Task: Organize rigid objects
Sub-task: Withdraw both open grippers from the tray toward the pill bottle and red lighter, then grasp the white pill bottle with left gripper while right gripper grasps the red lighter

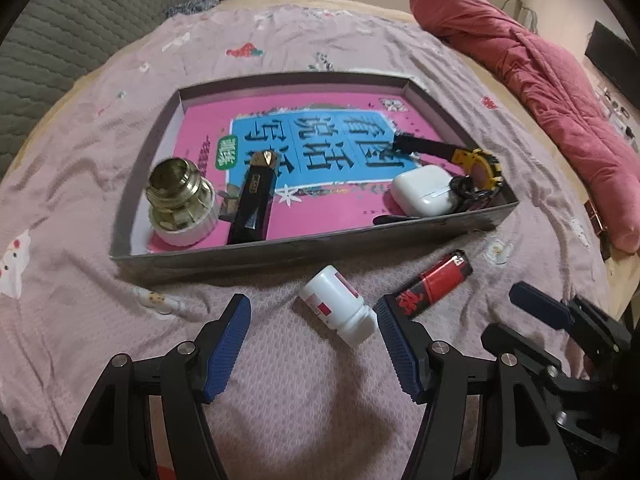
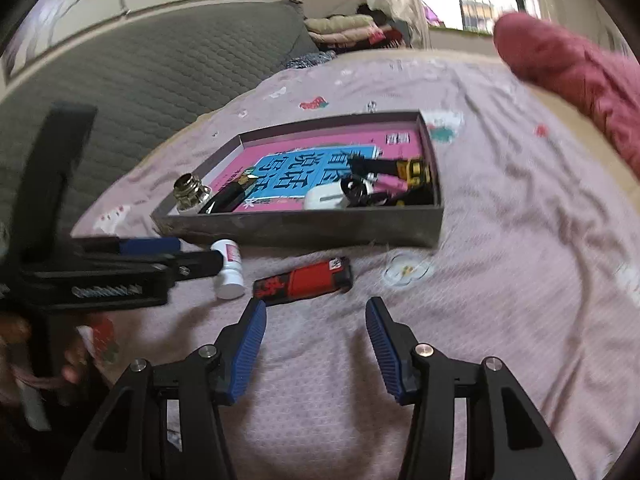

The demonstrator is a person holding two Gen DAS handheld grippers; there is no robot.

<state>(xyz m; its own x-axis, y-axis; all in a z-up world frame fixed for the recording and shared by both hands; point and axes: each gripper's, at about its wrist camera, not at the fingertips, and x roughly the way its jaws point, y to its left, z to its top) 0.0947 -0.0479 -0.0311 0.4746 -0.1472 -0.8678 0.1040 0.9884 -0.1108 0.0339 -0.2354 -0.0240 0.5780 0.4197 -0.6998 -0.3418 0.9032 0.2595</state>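
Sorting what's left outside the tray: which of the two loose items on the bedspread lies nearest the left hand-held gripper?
The white pill bottle, lying on its side just ahead of the open left hand-held gripper. The red-and-black lighter lies farther right, before the right hand-held gripper.

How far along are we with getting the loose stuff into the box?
Mostly done: the brass jar, black lighter, earbud case and watch already lie in the box. Nothing is in hand; both the left tongs and right tongs are open and empty. Left on the bedspread: white bottle and red lighter.
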